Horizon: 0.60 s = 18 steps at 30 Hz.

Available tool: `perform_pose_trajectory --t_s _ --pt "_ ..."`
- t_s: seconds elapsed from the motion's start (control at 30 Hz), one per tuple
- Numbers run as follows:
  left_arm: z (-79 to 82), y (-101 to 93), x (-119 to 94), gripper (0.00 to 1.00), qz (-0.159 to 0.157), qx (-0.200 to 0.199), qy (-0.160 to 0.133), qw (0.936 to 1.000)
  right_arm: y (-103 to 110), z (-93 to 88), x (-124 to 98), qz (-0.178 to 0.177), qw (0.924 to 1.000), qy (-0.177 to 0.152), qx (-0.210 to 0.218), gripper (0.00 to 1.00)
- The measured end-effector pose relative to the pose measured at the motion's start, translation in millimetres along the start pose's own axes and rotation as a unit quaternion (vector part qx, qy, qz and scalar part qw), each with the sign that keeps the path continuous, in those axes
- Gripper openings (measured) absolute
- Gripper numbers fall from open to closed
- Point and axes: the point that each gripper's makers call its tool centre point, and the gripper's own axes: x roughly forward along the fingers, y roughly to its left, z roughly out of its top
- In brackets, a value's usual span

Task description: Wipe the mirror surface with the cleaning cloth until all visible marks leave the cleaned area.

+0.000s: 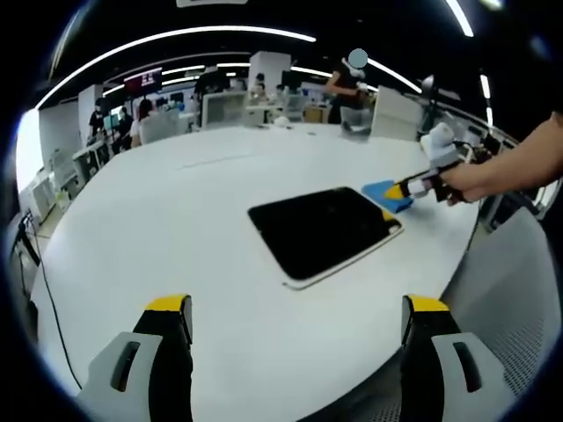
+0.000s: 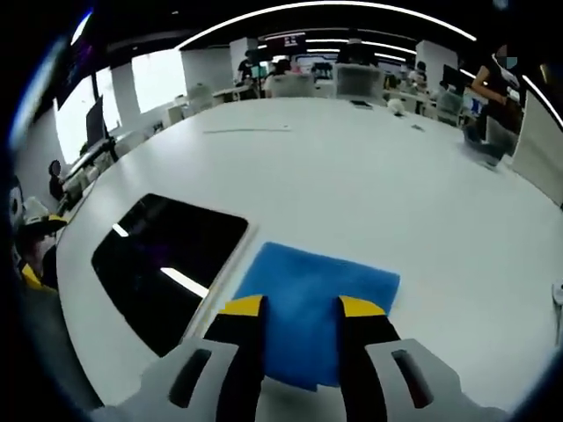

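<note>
Lying flat on the large white oval table (image 2: 369, 185), the blue square cleaning cloth (image 2: 312, 303) sat just beside the dark rectangular mirror with its pale frame (image 2: 163, 259), off the mirror's right-hand long edge as the right gripper view had it. The right gripper (image 2: 302, 308) was down over the cloth, its yellow-tipped jaws set a cloth-width apart with blue fabric showing between them and running under their tips; whether they pinched the cloth or only pressed it to the table could not be told. In the left gripper view the same gripper (image 1: 406, 186), carried by a person's hand (image 1: 471, 180), met the cloth (image 1: 387, 193) at the mirror's (image 1: 321, 230) far right corner, cloth just touching or overlapping the frame there. The left gripper (image 1: 295, 321) hung well back from the mirror, jaws spread wide and holding nothing. Judged from this, the right hand was clearly the nearer one, and the coming stroke would need to go leftward from the jaws, across the mirror's short axis, to bring the cloth onto the glass. Marks on the mirror were too small to make out; reflections of ceiling lights crossed it.
</note>
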Motion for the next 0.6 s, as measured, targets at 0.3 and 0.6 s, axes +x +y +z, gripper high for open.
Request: perform_pose_trajectory --t_s 0.3,0.6 --pt "-1.0 -1.7 0.2 1.00 -0.004 0.005 0.004 1.0000 8.4 0.6 1.3 -0.015 0.9994 -0.003 -0.032 0.03" --pt "-2.4 0.9 -1.3 1.00 -0.003 0.010 0.005 0.9999 5.1 3.8 -3.8 -0.016 0.9998 0.012 -0.007 0.01"
